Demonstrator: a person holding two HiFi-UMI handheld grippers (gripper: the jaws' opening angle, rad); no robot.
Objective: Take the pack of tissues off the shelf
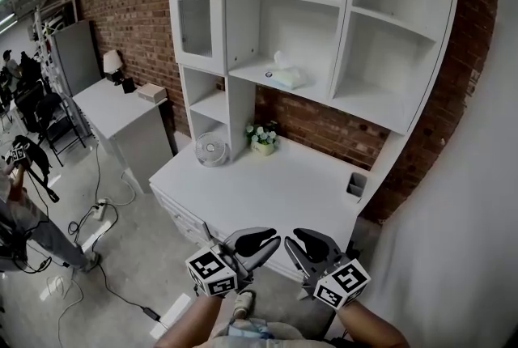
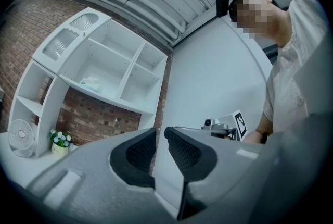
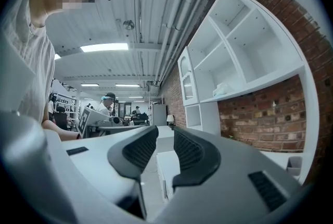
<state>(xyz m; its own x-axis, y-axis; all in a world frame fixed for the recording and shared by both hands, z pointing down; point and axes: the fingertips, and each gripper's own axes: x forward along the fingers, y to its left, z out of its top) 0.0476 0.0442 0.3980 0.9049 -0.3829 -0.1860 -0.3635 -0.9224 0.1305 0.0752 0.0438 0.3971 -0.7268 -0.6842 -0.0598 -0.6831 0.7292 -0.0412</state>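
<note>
Jaws barely parted on the grey left gripper (image 1: 257, 242), wider on the grey right gripper (image 1: 310, 242) (both empty), best reach well above the fingertips for the soft white tissue pack (image 1: 285, 78) on its white shelf (image 1: 247, 70).

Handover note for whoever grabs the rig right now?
Left gripper: jaws slightly apart, empty, held low in front of the desk.
Right gripper: jaws apart, empty, beside the left one.
Pack of tissues: on the shelf in the unit's centre bay, untouched.
Done: nothing yet.
Left: reach up, grip the pack, lift it off the shelf.
</note>
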